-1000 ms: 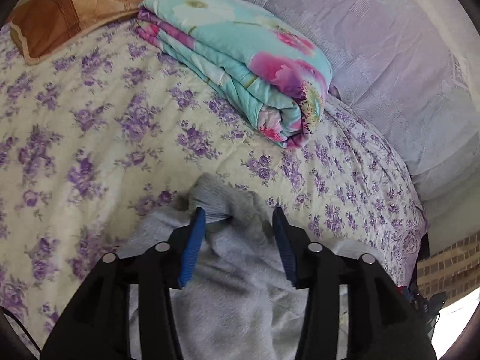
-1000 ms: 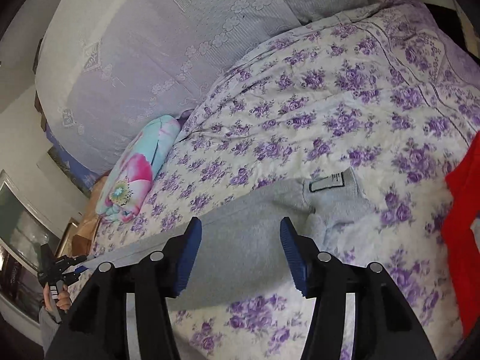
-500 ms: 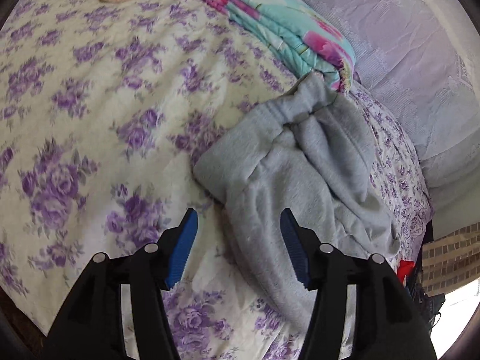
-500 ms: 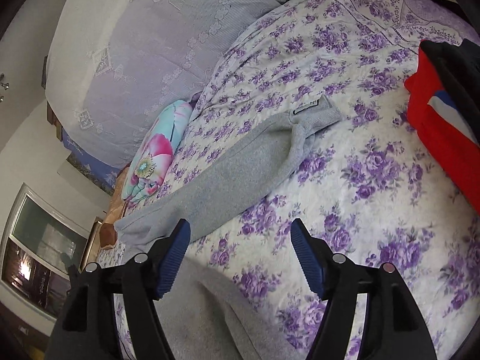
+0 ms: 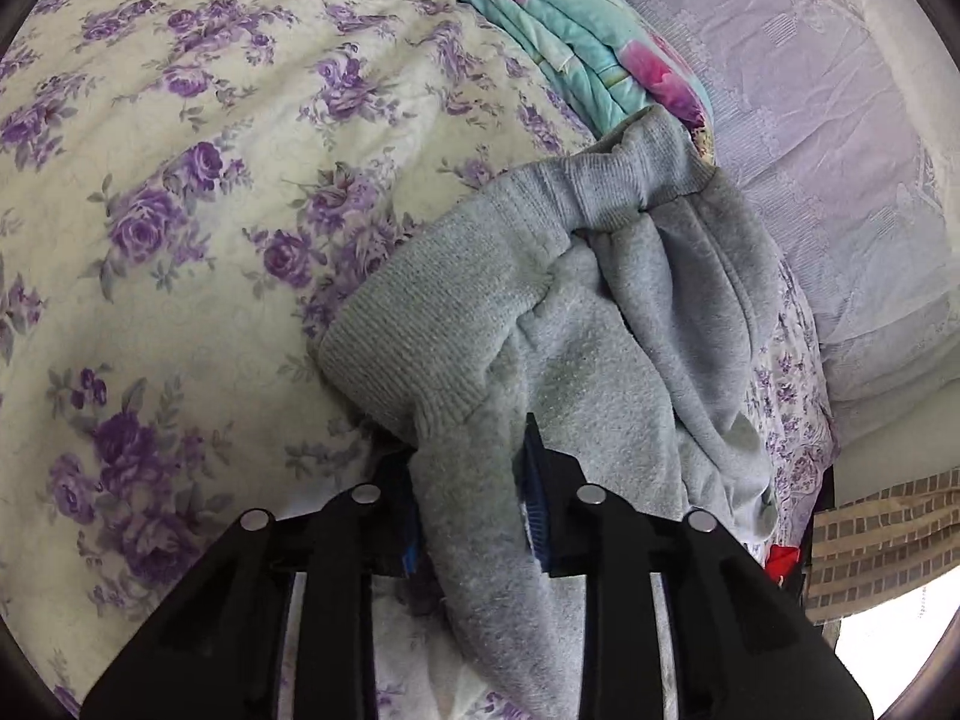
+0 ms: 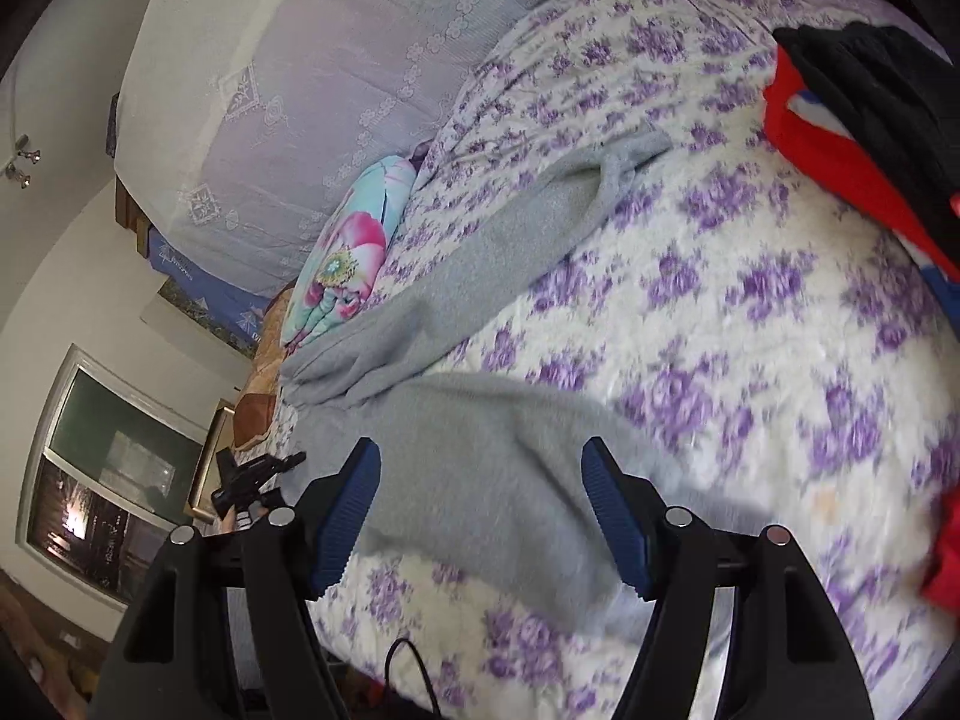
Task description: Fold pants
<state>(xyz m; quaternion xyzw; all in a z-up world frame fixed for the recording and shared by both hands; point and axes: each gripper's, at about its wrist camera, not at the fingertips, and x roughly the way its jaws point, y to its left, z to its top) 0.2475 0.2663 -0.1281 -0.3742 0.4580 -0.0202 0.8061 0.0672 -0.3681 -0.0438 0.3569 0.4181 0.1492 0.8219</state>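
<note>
No containers in sight.

Left claw (image 5: 471,495): narrowed down on a fold of the grey pants (image 5: 540,324), cloth pinched between the blue pads, just behind the ribbed waistband (image 5: 414,336). The rest of the garment bunches ahead and to the right of that claw. Beyond it, touching the far bunched end, a folded turquoise floral quilt (image 5: 570,42).

Right claw (image 6: 480,516): spread wide, nothing gripped. Grey pants (image 6: 480,468) lie directly between and ahead of its fingers; one leg (image 6: 522,228) runs away up the bed, slightly right of straight ahead. View here is motion-blurred.

Far right of the right claw: a pile of red and black clothing (image 6: 852,138), apart from the pants. Far left, low: the other gripper (image 6: 252,477) seen small.

Surface: bedspread with purple roses (image 6: 750,312), cream ground. Behind the bed, a pale lace-patterned cover (image 6: 288,96). Window (image 6: 114,474) at lower left of the right claw.
</note>
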